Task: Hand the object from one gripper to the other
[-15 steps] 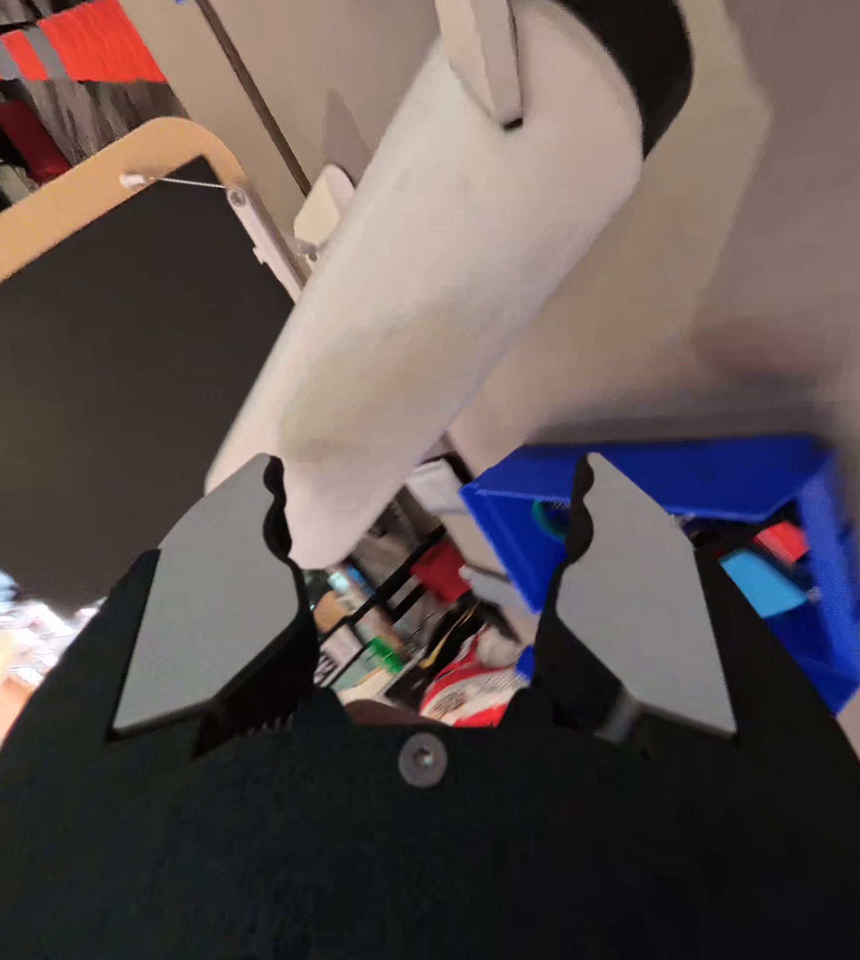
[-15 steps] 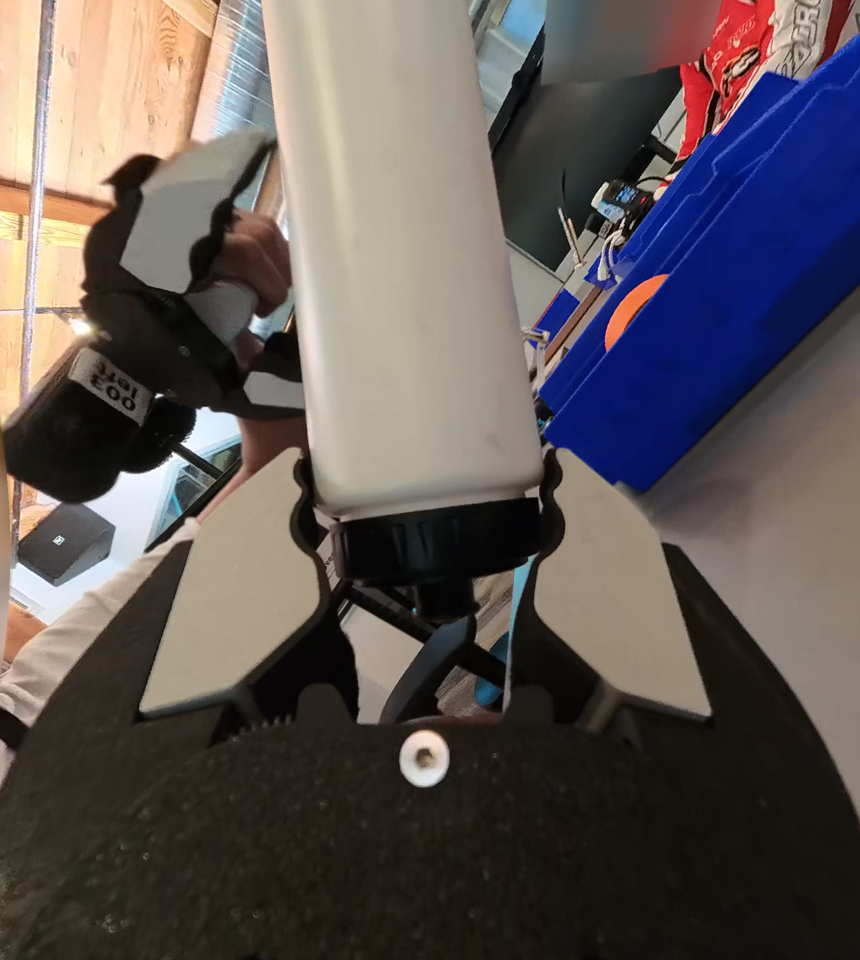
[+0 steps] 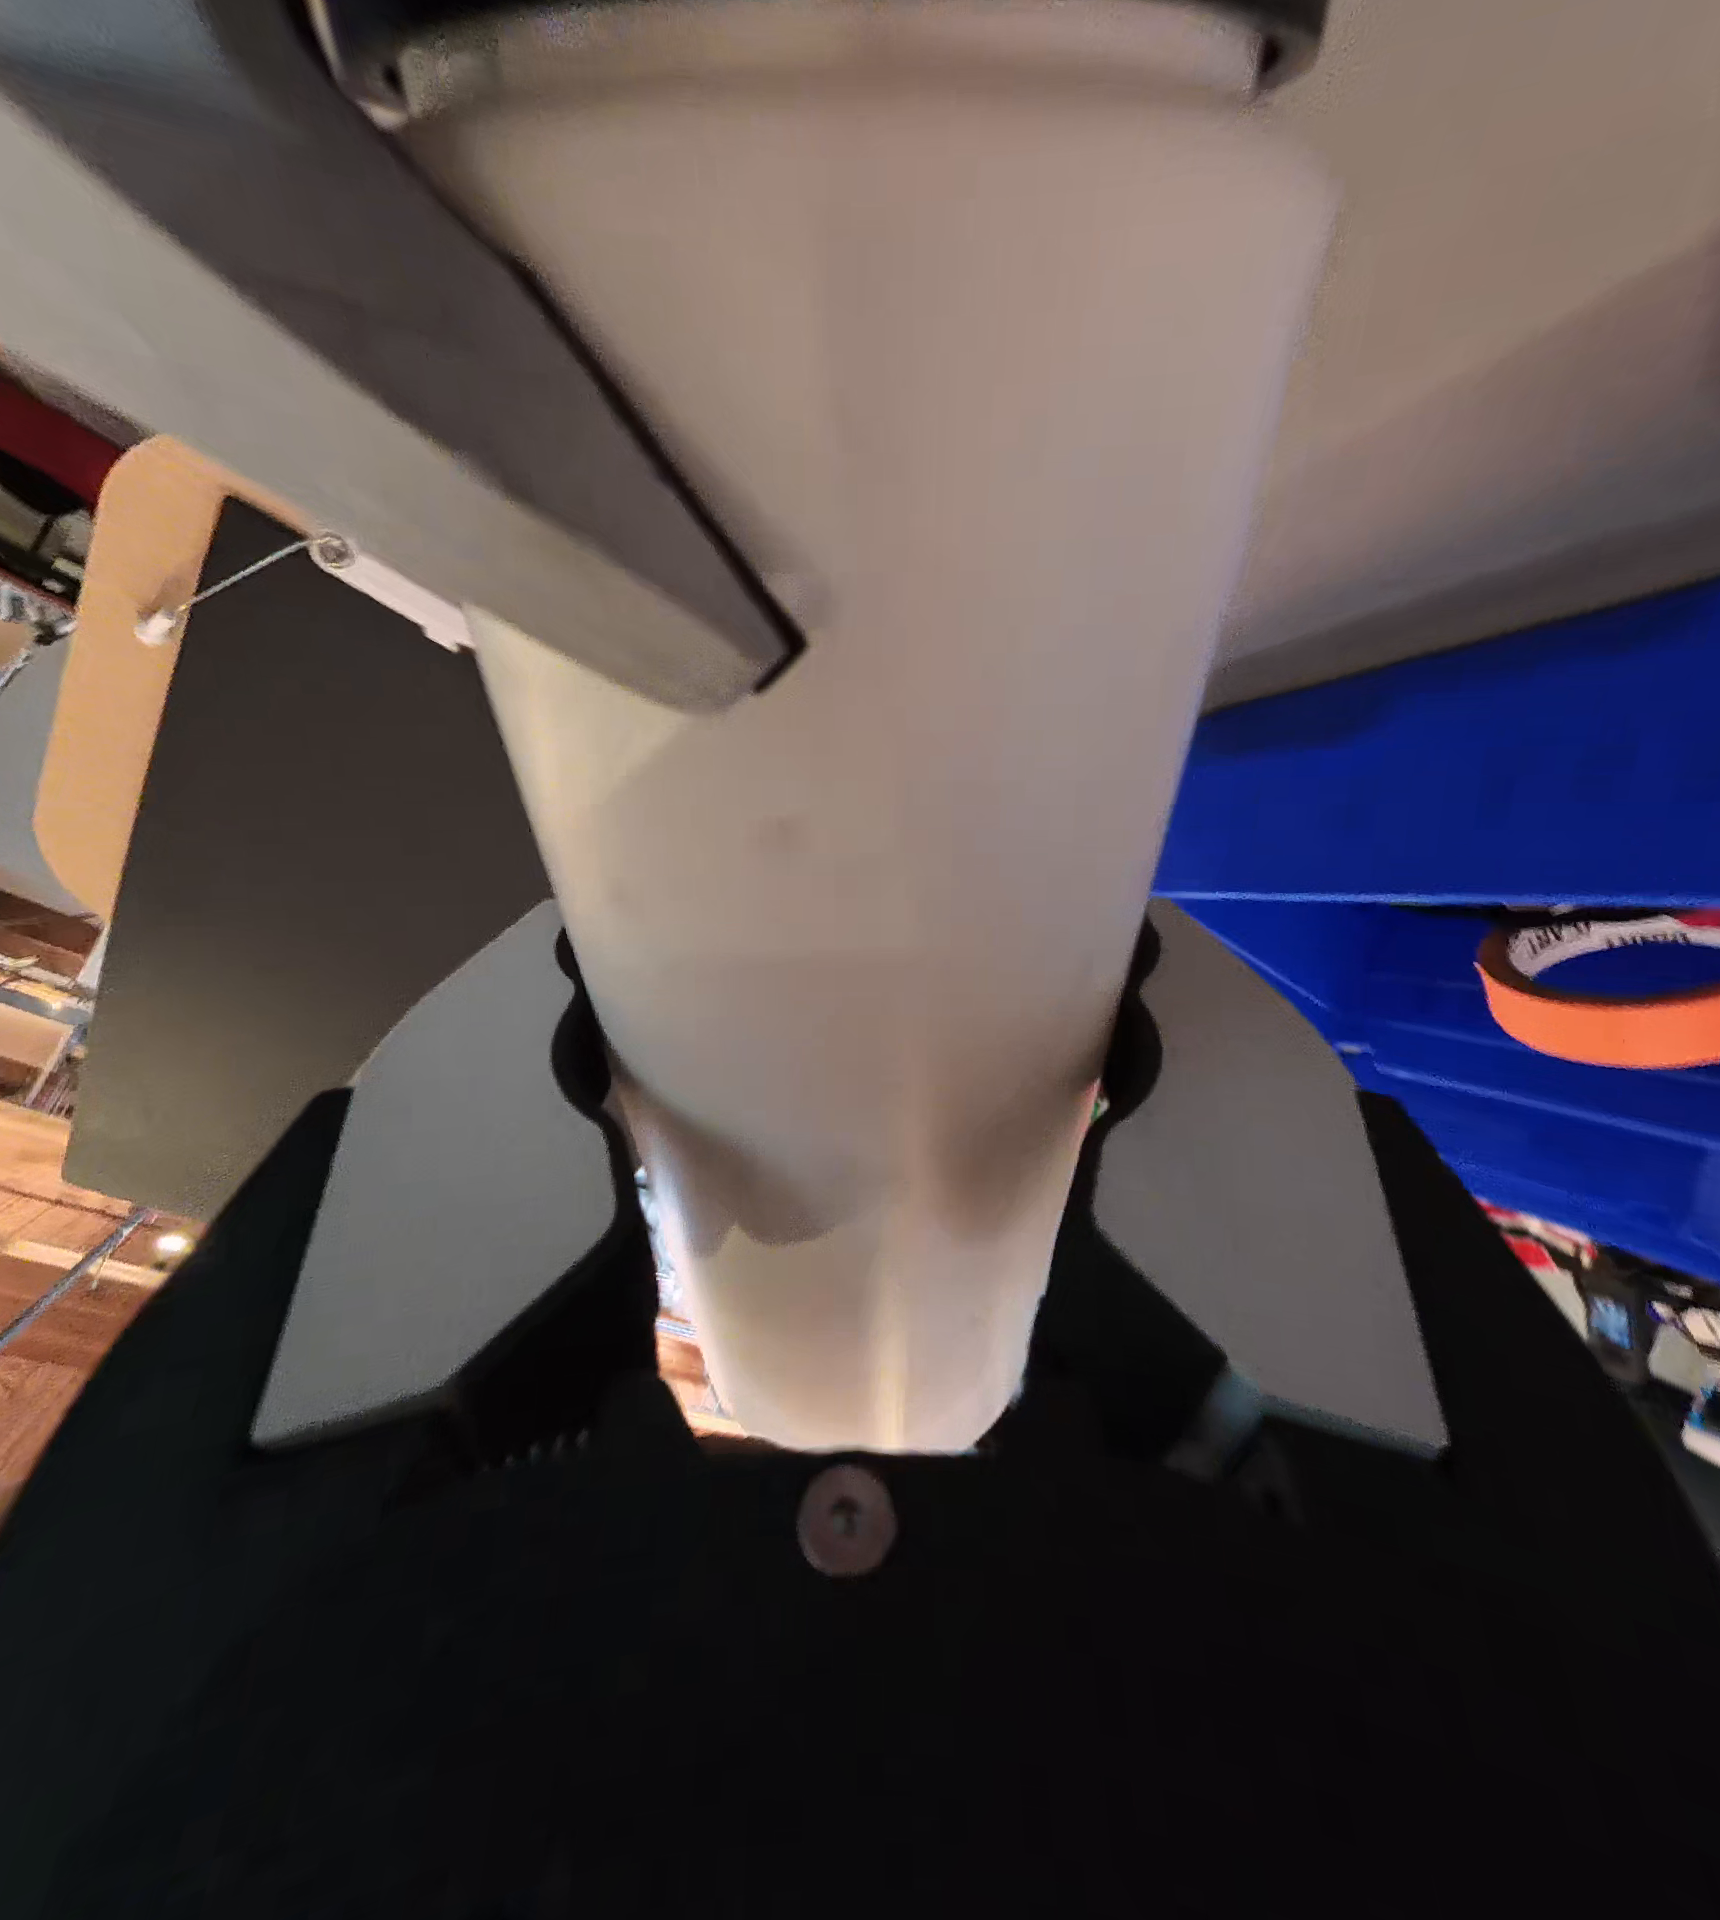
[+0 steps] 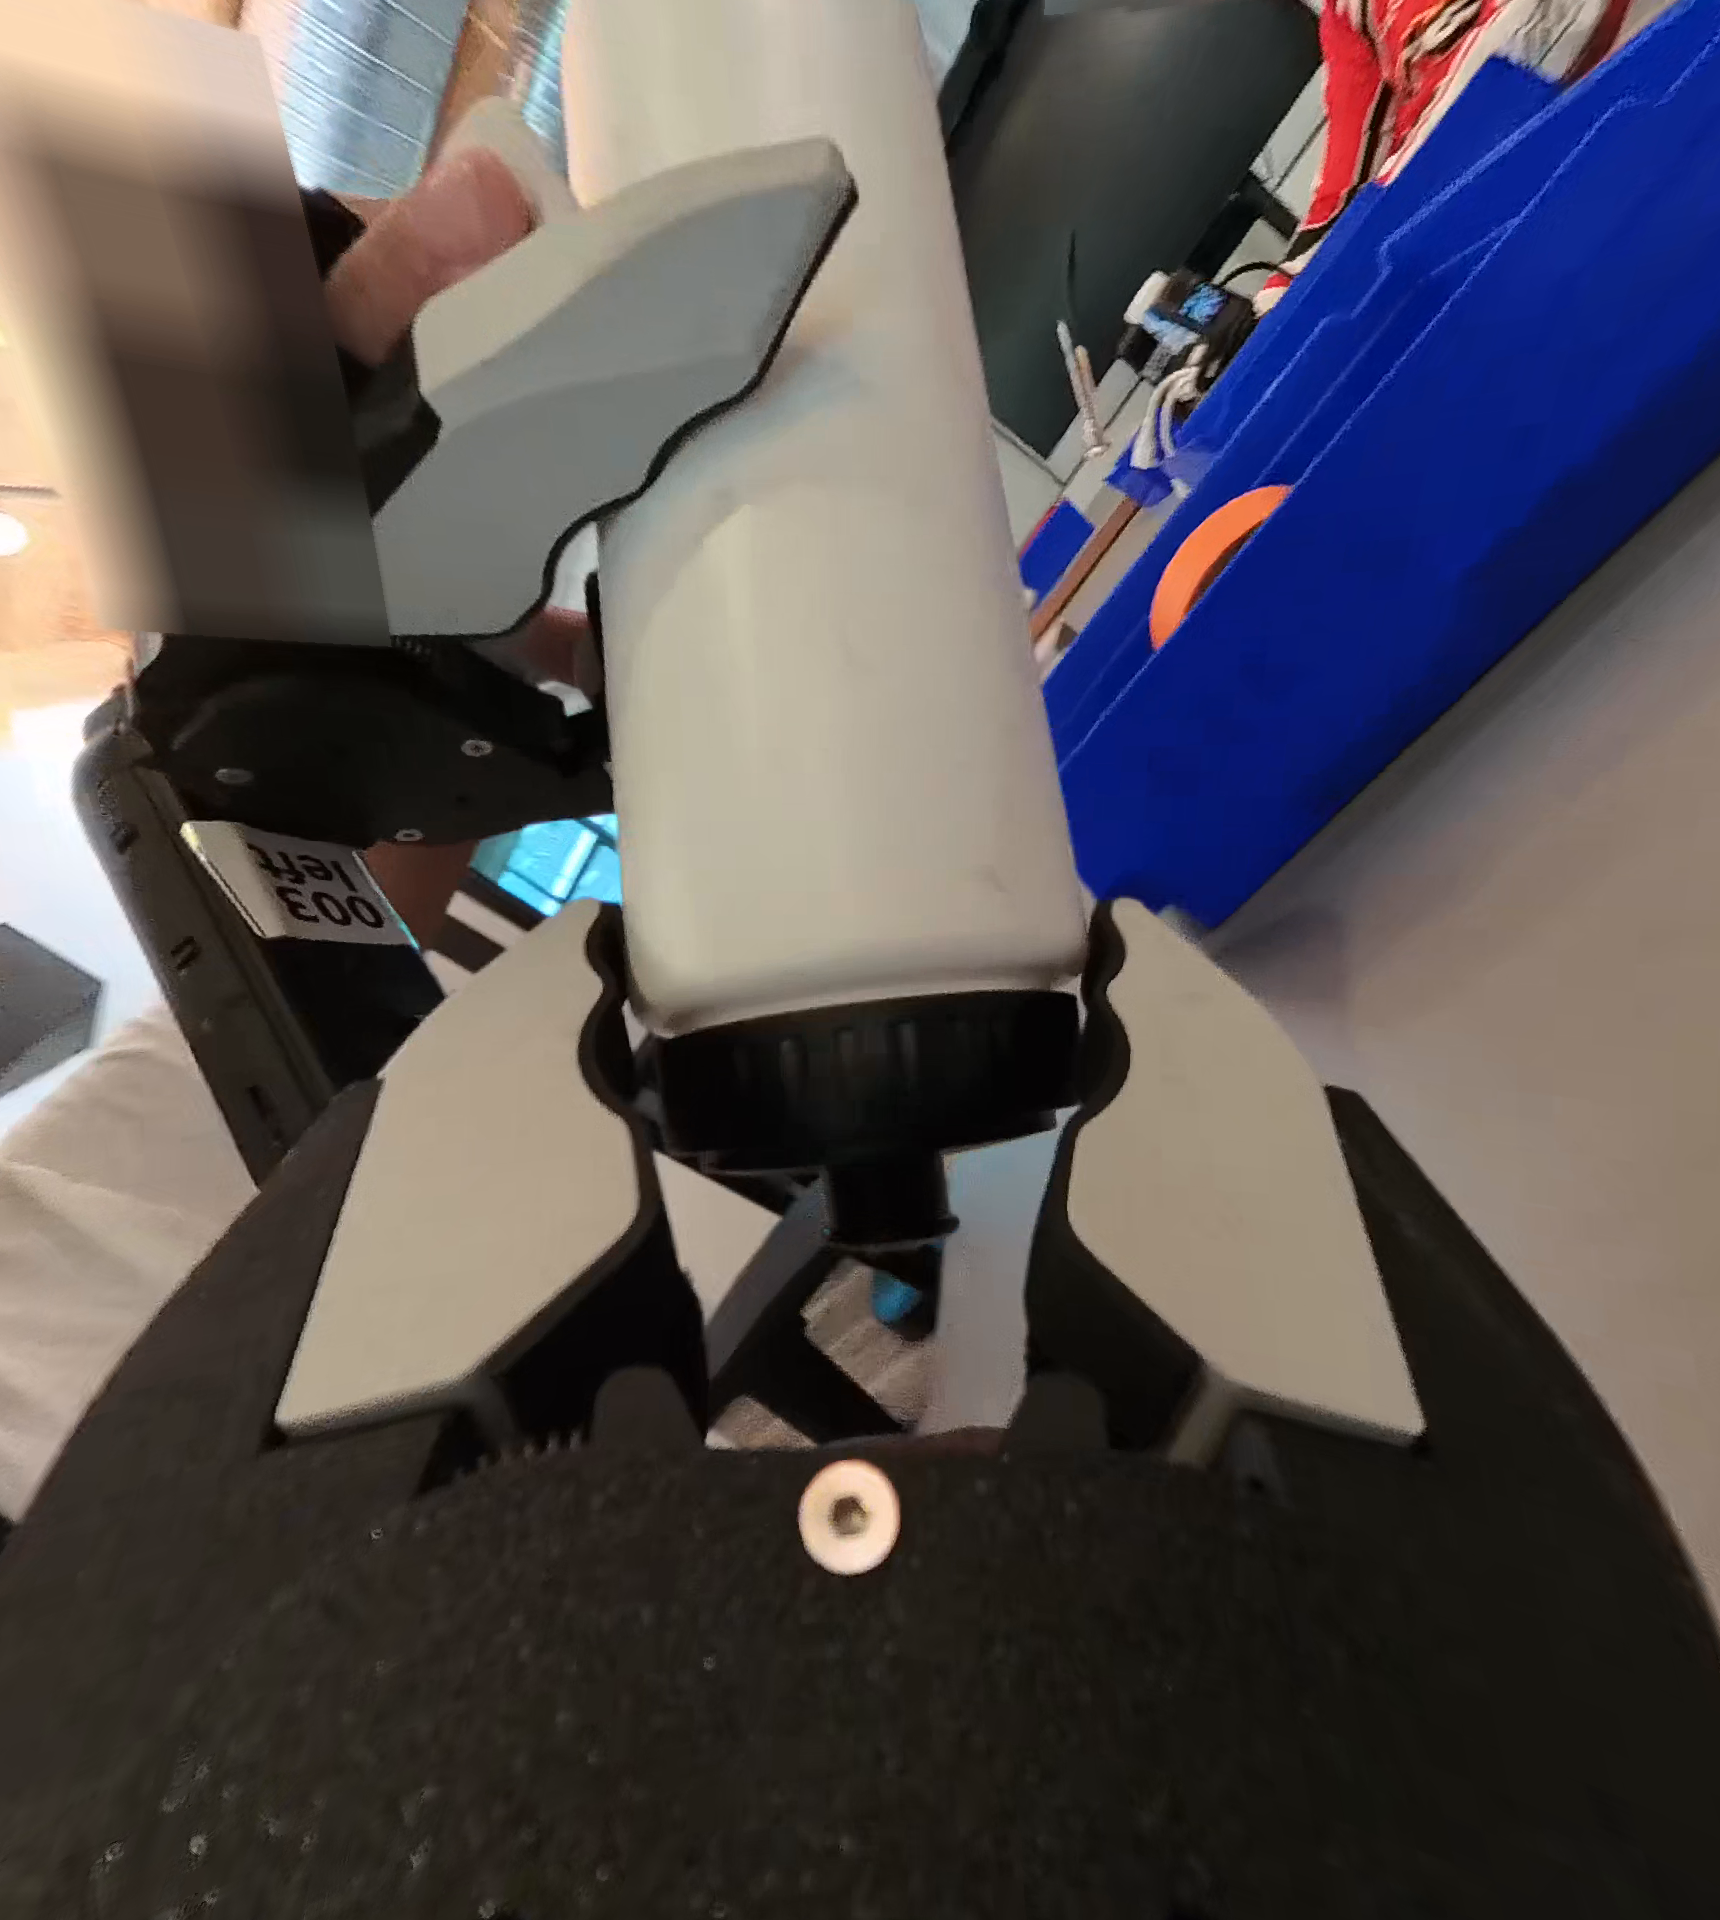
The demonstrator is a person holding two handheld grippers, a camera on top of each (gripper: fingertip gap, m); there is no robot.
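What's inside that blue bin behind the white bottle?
A roll of orange tape lies in the blue bin, plain in the left wrist view. The white bottle and the bin's own wall hide the rest, so anything else in it cannot be told.

The blue bins crowd the right side beside the bottle.
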